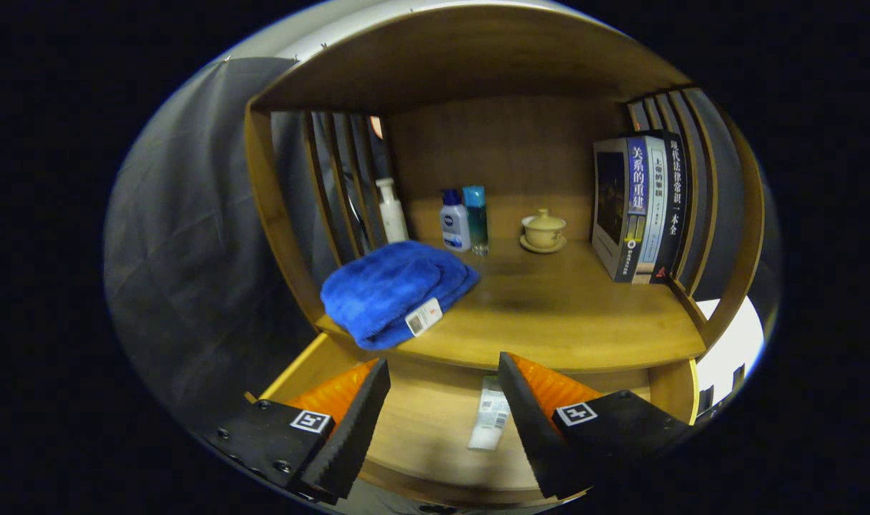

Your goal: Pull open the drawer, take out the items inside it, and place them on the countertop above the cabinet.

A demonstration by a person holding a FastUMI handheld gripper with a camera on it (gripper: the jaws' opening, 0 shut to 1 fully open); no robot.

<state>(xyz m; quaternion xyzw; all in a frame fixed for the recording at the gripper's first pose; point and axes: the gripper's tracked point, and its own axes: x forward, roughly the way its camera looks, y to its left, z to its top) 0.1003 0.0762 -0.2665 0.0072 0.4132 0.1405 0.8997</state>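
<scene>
The wooden drawer (313,357) stands pulled out below the countertop (564,315). On its floor lies a flat white packet (491,415) with a printed code, close to the right finger and partly under the countertop's front edge. A folded blue towel (392,290) with a white tag rests on the countertop's front left corner, hanging slightly over the edge. My gripper (442,390) hovers over the drawer, open, with nothing between its fingers; the packet lies just ahead of the gap, nearer the right finger.
At the back of the countertop stand a white pump bottle (392,211), a white bottle with a blue cap (454,220) and a blue bottle (476,218). A small lidded cup on a saucer (544,230) sits mid-back. Upright books (639,207) lean against the slatted right side.
</scene>
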